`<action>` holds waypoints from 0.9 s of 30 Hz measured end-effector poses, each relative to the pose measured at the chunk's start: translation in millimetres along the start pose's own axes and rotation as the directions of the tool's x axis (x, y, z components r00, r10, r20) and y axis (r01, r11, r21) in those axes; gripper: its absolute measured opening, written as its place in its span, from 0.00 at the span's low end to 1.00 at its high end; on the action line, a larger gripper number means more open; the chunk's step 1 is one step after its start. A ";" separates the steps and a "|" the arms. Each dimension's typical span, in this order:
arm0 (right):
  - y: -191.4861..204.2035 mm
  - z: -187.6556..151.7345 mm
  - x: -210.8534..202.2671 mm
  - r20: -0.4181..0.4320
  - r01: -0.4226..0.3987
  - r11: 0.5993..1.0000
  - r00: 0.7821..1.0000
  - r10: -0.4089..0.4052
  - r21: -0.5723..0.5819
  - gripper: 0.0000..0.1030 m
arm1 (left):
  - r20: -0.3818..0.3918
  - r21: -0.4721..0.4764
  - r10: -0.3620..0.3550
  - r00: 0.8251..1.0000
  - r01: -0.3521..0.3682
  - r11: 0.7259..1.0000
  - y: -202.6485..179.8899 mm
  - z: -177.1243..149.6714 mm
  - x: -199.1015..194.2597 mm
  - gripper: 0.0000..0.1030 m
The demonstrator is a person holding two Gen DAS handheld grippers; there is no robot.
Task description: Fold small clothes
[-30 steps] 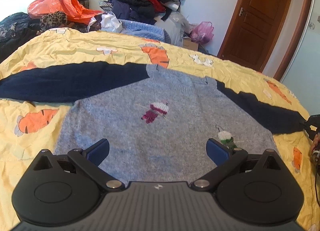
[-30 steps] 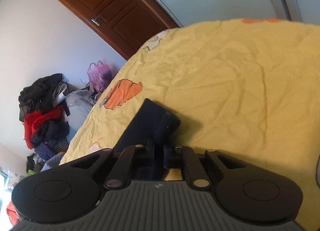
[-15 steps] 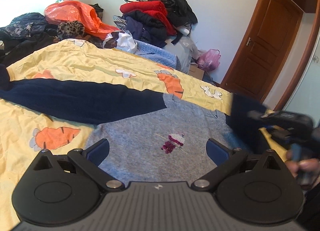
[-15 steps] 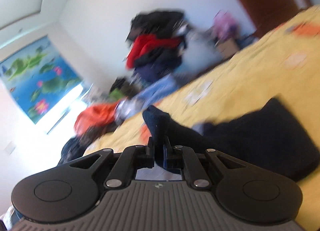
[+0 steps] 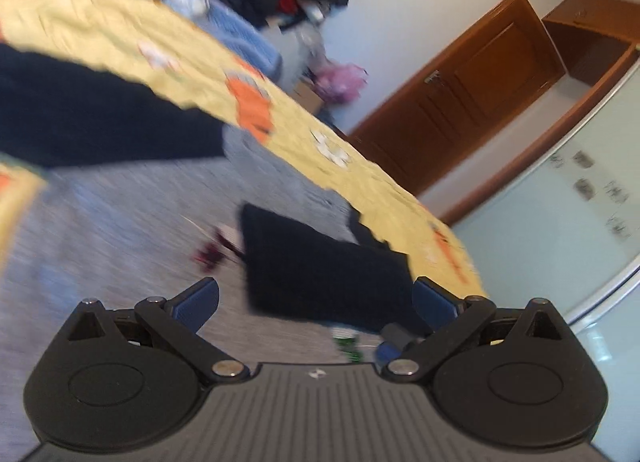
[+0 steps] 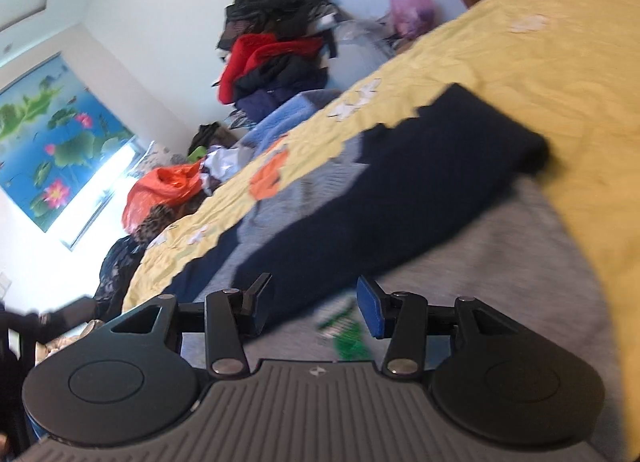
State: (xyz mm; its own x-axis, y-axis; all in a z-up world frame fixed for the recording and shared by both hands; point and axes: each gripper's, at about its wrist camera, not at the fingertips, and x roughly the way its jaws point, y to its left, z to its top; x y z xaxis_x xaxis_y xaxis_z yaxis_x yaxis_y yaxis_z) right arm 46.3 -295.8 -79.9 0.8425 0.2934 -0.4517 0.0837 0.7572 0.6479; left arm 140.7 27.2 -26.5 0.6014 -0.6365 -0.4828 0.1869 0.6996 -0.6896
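Note:
A grey sweater (image 5: 120, 222) with navy sleeves lies flat on the yellow carrot-print bedspread (image 5: 192, 74). Its right navy sleeve (image 5: 320, 262) is folded in across the grey chest; the left sleeve (image 5: 80, 114) still stretches out to the side. In the right wrist view the folded sleeve (image 6: 420, 190) lies over the grey body (image 6: 500, 262). My left gripper (image 5: 316, 298) is open and empty, hovering over the sweater. My right gripper (image 6: 312, 302) is open and empty just above the sleeve's cuff end. Both views are motion-blurred.
A pile of red, black and navy clothes (image 6: 272, 58) is heaped against the far wall beyond the bed. An orange bag (image 6: 160, 194) sits beside it. A brown wooden door (image 5: 480, 94) stands on the right. A pink bag (image 5: 340, 82) lies on the floor.
My right gripper carried the right navy sleeve inward over the grey body, then opened and let it go. My left gripper tilted and swung, staying open.

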 end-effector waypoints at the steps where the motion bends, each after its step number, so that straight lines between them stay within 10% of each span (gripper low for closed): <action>1: -4.6 -2.6 0.1 -0.007 0.005 1.000 1.000 -0.005 0.000 0.51 | -0.016 -0.020 -0.002 1.000 0.002 1.000 -0.4 -1.1 13.1 1.00; 6: -15.3 -11.5 -0.4 -0.001 -0.014 1.000 1.000 0.014 -0.016 0.50 | -0.065 -0.058 0.065 0.996 -0.069 0.996 -2.3 -3.2 54.8 1.00; 13: -24.4 -10.6 -3.4 0.025 -0.070 0.997 0.997 0.069 0.035 0.49 | -0.097 -0.025 0.144 0.985 -0.147 0.989 -5.7 -7.3 77.7 0.54; 16: -24.7 -10.3 -3.4 0.029 -0.078 0.996 0.997 0.077 0.039 0.49 | -0.093 0.037 0.219 0.971 -0.216 0.976 -10.9 -10.2 86.1 0.13; 27: -24.2 -12.2 -5.2 0.034 -0.075 0.996 0.997 0.074 0.038 0.49 | 0.138 0.203 0.353 0.925 -0.375 0.904 -22.8 29.9 40.8 0.10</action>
State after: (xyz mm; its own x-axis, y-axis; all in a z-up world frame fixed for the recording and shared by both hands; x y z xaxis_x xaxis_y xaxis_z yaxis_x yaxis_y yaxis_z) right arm 33.4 -308.5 -100.7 0.8638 0.3285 -0.3819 0.0406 0.7102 0.7028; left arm 184.2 -5.1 -14.4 0.7299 -0.2970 -0.6156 0.1005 0.9375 -0.3332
